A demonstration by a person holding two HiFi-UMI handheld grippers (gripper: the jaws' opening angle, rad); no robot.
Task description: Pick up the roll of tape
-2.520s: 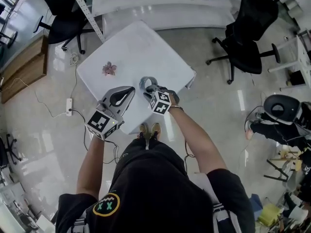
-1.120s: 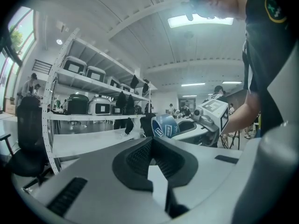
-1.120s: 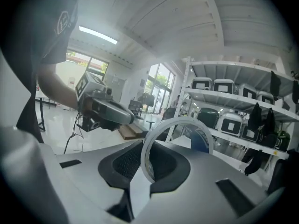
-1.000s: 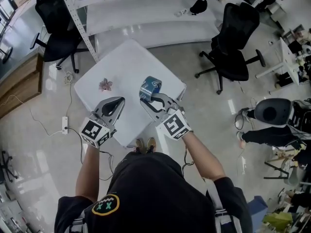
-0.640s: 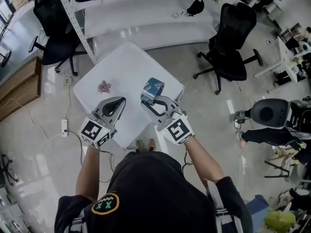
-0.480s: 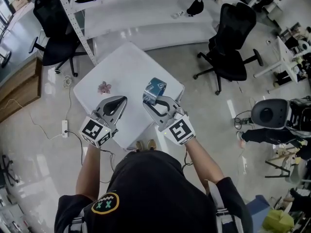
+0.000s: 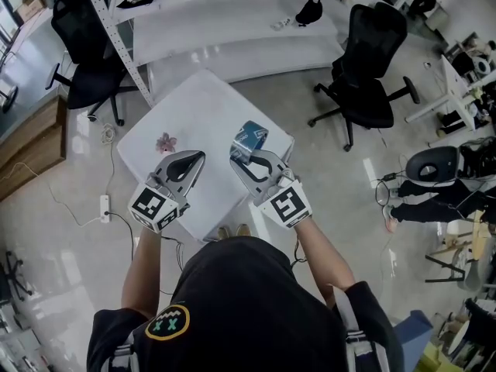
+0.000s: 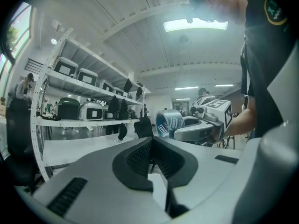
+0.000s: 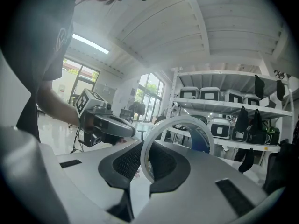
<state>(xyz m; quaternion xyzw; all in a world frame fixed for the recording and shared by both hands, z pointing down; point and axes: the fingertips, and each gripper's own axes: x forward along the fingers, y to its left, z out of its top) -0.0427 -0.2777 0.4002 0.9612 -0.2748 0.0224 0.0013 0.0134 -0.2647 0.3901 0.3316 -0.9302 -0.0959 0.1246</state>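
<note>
The roll of tape [image 7: 249, 138], blue-green with white print, hangs above the right part of the white table [image 7: 203, 103]. My right gripper [image 7: 246, 155] is shut on its rim. In the right gripper view the roll [image 9: 204, 141] stands upright as a ring between the dark pads [image 9: 122, 161]. The left gripper view shows the same roll [image 8: 169, 123] to the right. My left gripper [image 7: 197, 158] hovers over the table's near edge, left of the tape. It is shut with nothing in it [image 8: 152, 146].
A small pink flower-like object [image 7: 166, 142] lies on the table's left part. A black office chair [image 7: 364, 60] stands to the right, another [image 7: 84, 53] to the left by a metal rack post [image 7: 116, 49]. Long white benches [image 7: 232, 22] run behind. A power strip [image 7: 104, 204] and cables lie on the floor.
The right gripper has lifted the tape off the table and carried it slightly up and to the right. The left gripper has risen a little beside it.
</note>
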